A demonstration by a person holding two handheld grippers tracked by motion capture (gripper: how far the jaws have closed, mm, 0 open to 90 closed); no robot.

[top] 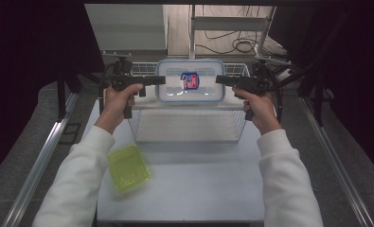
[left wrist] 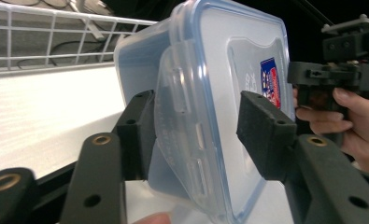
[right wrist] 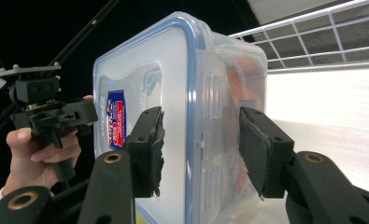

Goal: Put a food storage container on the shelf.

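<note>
You hold a clear box [top: 190,81] with a blue-rimmed lid between both grippers, up at the top centre of the high view, above the wire basket [top: 142,118] that stands on the white table [top: 199,189]. Your left gripper [top: 162,80] comes in from the left of that frame and meets the box's left end; your right gripper [top: 218,79] comes in from the right and meets the right end. Both point level, toward each other, and the lid faces up at the camera with its red and blue sticker [top: 190,81] near the middle. In the left gripper view the jaws stand half wide astride the box's [left wrist: 205,93] end: the left pad lies against the box's underside by the side latch, while the right pad sits over the lid, and you cannot tell whether it presses there. In the right gripper view the jaws also stand half wide with the box's [right wrist: 173,121] end between them; the left pad [right wrist: 149,149] sits on the lid, and the right pad [right wrist: 259,149] lies close to the body, with contact there unclear. The basket's rim [right wrist: 313,32] shows at the upper right of that frame. A green tub [top: 128,167] lies on the table at the lower left of the high view, well apart from the box.
</note>
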